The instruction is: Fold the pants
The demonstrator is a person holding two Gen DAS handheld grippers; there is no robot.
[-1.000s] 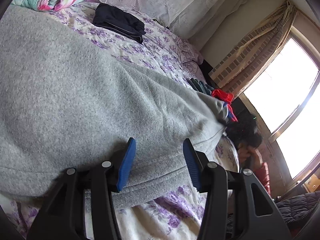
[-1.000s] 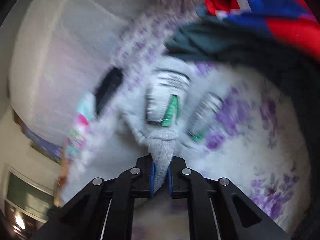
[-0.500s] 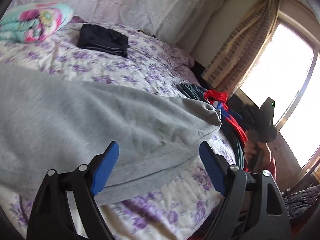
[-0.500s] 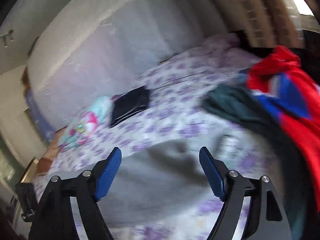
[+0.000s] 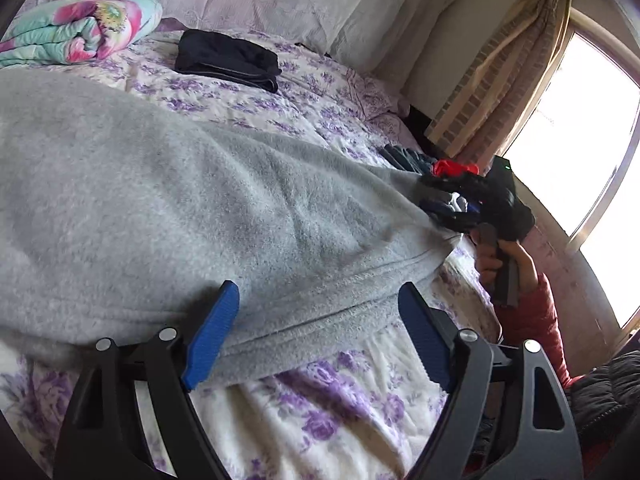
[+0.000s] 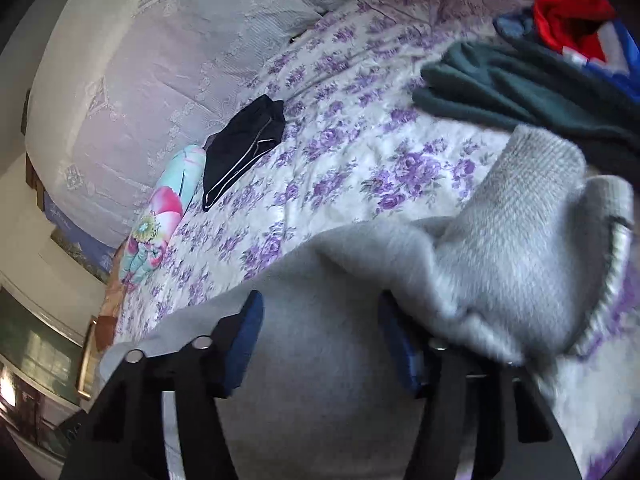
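Grey fleece pants lie spread across the purple-flowered bedspread. My left gripper is open, its blue pads on either side of the pants' near hem, just above it. In the left wrist view the right gripper sits at the pants' far end, held by a hand in a red sleeve. In the right wrist view my right gripper is open over the grey pants, with a bunched cuff to its right.
Folded black pants and a rolled floral blanket lie near the headboard. A pile of dark green and red-blue clothes sits at the bed's right side. A bright window with curtains is on the right.
The right gripper let go of the grey cuff, opened, and now hovers over the pants. The left gripper opened wider and sits at the near hem.
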